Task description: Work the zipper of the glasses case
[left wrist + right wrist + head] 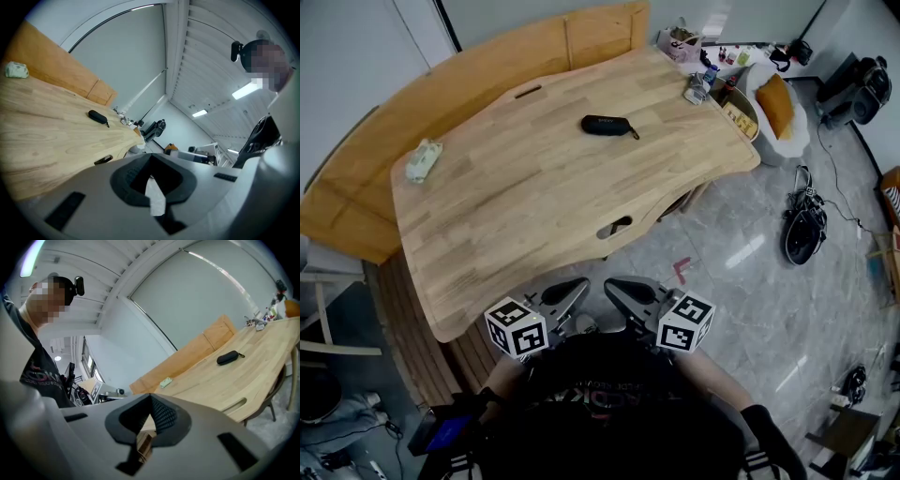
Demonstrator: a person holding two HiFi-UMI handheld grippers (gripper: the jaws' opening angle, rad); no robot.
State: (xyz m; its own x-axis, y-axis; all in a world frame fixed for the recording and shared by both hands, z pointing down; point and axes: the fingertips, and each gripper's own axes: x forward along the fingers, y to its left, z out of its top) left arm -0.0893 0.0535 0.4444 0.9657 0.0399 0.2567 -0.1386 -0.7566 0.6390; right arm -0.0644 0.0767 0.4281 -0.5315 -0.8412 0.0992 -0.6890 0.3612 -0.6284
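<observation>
Black and zipped shut, one glasses case (607, 125) is lying on the far half of the wooden counter (534, 206), its pull tab pointing right; nothing of its inside is showing. At the far right corner a small box (680, 42) is holding odds and ends too small to name, and a few bottles (712, 82) are standing near it. On the floor to the right, a white tub (792, 141) is carrying an orange cushion (775, 103). One pale packet (423, 159) is sitting near the left edge, well apart from the case. Wide bare wood is stretching between the case and the near edge. Two openings are cutting through the board: a far slot (527, 92) and a near slot (614, 227). Two tools are hovering off the near edge, by the person's chest: the left tool (565, 292) and the right tool (628, 291), each with jaws pressed together on nothing.
</observation>
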